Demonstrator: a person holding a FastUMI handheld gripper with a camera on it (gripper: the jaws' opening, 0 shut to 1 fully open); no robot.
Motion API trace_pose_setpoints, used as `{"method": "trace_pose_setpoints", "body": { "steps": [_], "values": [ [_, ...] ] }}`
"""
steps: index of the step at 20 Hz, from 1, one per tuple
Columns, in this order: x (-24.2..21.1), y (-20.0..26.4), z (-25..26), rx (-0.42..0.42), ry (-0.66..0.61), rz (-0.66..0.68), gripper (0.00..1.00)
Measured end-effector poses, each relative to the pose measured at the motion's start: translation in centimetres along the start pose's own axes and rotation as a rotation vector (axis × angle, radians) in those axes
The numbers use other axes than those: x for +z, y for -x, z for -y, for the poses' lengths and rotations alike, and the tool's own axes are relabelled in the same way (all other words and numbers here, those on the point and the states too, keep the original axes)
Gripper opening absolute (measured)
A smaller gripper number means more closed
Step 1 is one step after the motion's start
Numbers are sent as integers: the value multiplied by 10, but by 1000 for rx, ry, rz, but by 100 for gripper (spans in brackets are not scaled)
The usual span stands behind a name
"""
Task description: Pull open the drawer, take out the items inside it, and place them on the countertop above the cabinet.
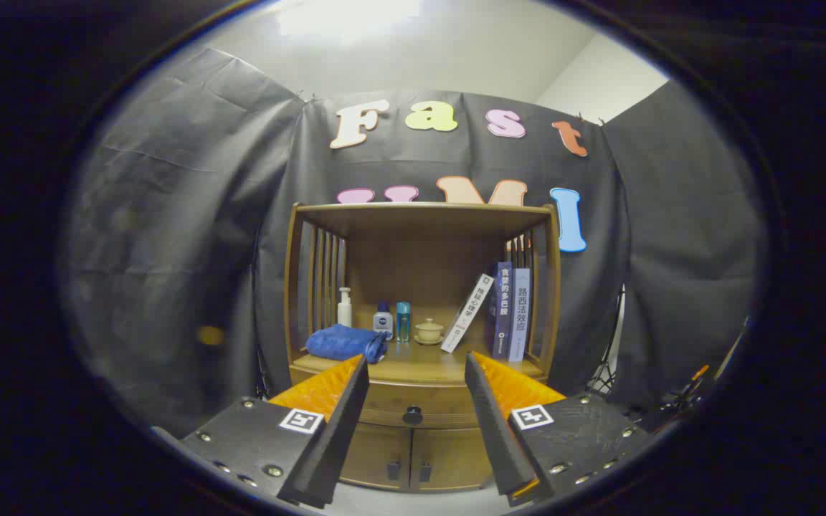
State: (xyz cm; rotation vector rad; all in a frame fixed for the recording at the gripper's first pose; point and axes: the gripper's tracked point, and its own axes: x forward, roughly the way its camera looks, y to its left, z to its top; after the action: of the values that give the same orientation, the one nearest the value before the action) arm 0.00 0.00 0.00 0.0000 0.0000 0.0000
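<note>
Handheld two-finger gripper (416,373), lower centre of the frame, fingers spread wide and holding nothing. Beyond and between them stands the brown wooden cabinet (298,287); its closed drawer (384,401), with a round dark knob (412,415), sits just below the countertop (420,365). On the countertop: a folded blue towel (345,342), white pump bottle (344,308), two small bottles (393,320), lidded beige cup (429,330) and three upright books (500,312) at right.

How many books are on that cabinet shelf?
3, all at the shelf's right end: a white book leaning, a dark blue book upright beside it, and a pale book outermost. The hand-held gripper is open.
</note>
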Motion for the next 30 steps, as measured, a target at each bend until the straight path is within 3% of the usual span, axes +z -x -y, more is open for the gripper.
{"method": "trace_pose_setpoints", "body": {
  "steps": [17,22,30],
  "values": [
    [-4,0,12,-43,-7,5,80],
    [-35,-30,16,-86,-3,-56,80],
    [-104,-99,-12,-62,-67,-153,80]
  ]
}}
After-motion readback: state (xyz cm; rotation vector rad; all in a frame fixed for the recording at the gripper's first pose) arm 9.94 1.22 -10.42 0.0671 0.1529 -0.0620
